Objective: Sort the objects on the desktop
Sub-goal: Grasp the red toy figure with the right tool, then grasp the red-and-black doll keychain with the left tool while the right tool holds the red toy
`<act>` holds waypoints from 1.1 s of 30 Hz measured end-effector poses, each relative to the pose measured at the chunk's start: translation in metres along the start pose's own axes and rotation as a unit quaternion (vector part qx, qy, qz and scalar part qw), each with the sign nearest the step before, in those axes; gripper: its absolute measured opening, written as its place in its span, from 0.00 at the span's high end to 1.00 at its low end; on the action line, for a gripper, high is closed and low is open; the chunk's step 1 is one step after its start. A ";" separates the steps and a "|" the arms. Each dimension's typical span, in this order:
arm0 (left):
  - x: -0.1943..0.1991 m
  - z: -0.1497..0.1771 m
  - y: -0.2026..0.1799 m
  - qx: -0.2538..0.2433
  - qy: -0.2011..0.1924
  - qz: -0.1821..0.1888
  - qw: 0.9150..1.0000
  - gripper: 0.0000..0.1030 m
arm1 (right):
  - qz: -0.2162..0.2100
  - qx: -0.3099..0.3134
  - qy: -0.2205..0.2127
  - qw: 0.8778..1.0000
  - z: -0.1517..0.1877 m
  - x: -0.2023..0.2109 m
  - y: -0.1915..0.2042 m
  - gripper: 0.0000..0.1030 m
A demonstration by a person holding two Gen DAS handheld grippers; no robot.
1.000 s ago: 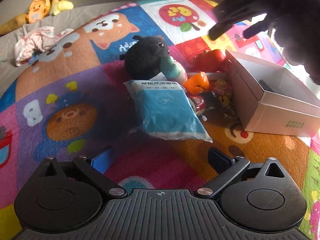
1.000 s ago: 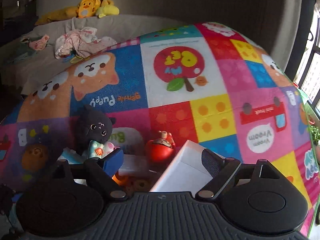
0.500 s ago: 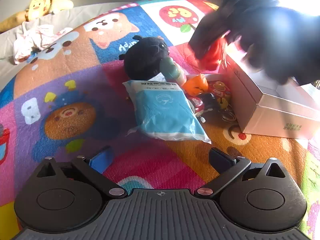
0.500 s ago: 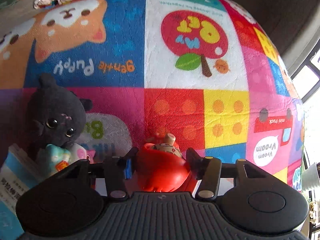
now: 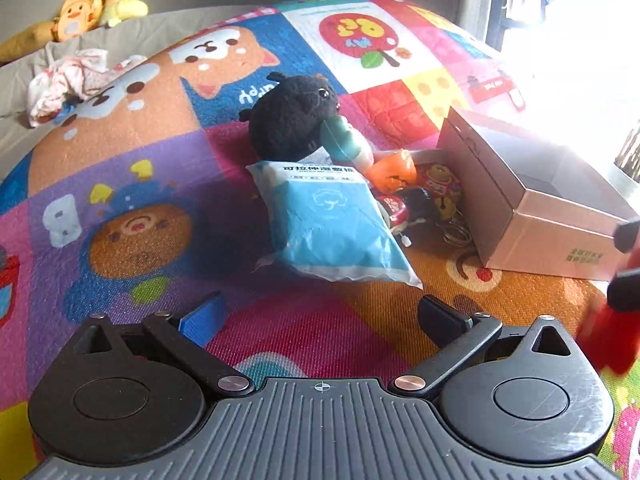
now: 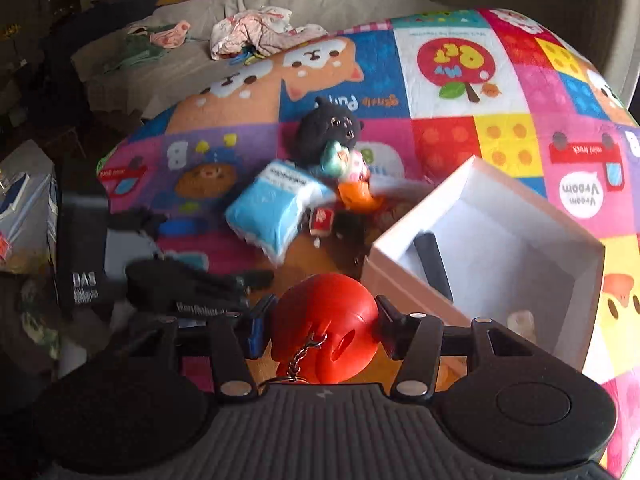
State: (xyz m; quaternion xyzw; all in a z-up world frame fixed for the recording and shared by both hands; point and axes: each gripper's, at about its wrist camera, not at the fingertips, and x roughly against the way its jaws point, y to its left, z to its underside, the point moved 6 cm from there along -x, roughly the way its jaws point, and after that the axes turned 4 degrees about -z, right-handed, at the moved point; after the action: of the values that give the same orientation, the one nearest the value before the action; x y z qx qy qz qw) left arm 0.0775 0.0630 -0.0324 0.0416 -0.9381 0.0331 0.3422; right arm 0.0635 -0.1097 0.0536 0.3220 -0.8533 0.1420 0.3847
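My right gripper grips a round red toy with a small chain, lifted off the mat. Both pads are on its sides, and the jaws are opening slightly. It hangs by the near corner of the open white box, which holds a dark flat item. In the left wrist view the red toy is a blur at the right edge. My left gripper hovers open and empty over the mat, short of the blue packet. Behind that lie a black plush and an orange toy.
Small keychains and rings lie between the packet and the box. The colourful play mat spreads all around. A grey couch behind it carries crumpled clothes and a yellow plush. A carton stands at the far left.
My right gripper shut on the red toy in the pile, then pulled it back to the near side of the box. The left gripper stayed put.
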 end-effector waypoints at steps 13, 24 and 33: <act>0.048 -0.024 -0.049 -0.032 -0.081 0.090 0.992 0.00 | 0.058 -0.164 -0.117 0.978 0.097 0.034 -0.068 0.21; -0.018 -0.047 -0.048 -0.052 -0.047 0.011 0.997 0.00 | 0.092 -0.159 -0.196 0.963 0.115 0.076 -0.081 0.13; -0.041 -0.048 -0.064 -0.051 -0.007 0.020 0.998 0.26 | 0.096 -0.208 -0.196 0.953 0.132 0.064 -0.090 0.11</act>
State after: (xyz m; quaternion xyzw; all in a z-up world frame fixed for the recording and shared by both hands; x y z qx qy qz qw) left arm 0.1459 0.0061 -0.0199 0.0057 -0.9416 -0.0088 0.3366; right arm 0.0169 -0.2703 0.0135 0.1730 -0.9493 -0.0686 0.2534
